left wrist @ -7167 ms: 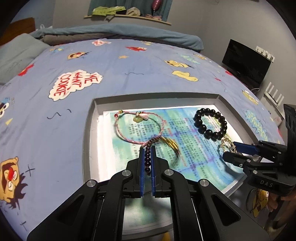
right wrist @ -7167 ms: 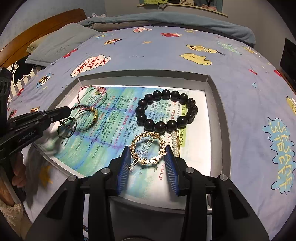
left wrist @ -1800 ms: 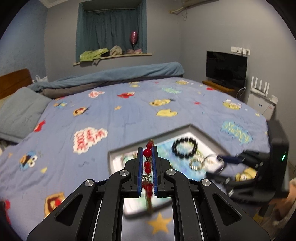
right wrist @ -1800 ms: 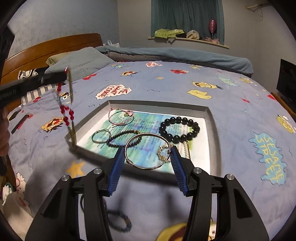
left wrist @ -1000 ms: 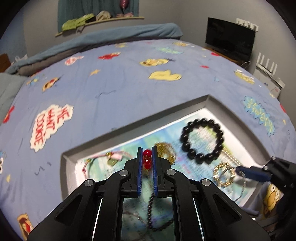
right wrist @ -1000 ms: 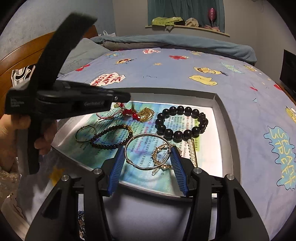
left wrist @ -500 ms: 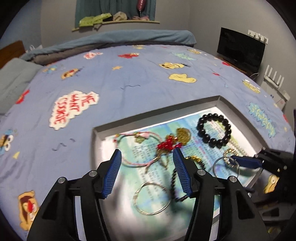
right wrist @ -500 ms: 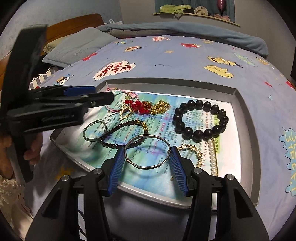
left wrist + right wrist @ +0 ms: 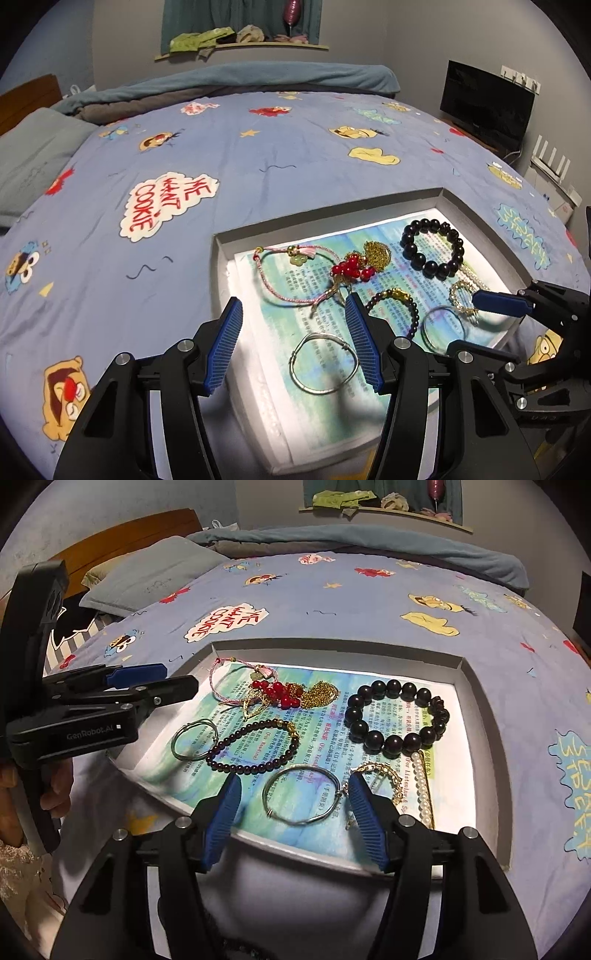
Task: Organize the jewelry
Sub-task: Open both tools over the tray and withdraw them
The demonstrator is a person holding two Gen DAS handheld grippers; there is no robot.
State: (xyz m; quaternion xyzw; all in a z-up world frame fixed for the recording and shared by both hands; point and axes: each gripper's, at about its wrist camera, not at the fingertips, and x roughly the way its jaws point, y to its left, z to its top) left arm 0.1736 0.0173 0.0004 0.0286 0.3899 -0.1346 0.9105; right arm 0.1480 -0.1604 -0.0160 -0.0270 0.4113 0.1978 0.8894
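Left wrist view: the left gripper stands wide open and empty above the tray; the red bead bracelet it pinched a second ago now lies mid-tray.

Right wrist view: the right gripper is opening, its pads clear of the silver bangle between them, which was clamped before.

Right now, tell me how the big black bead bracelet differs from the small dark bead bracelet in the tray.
The big black bead bracelet has large round beads; the small dark bead bracelet has tiny ones.
The big one is black throughout; the small one carries a gold piece.
The big one lies toward the tray's right side, the small one nearer its middle.
Both lie flat on the printed paper, in neither gripper.
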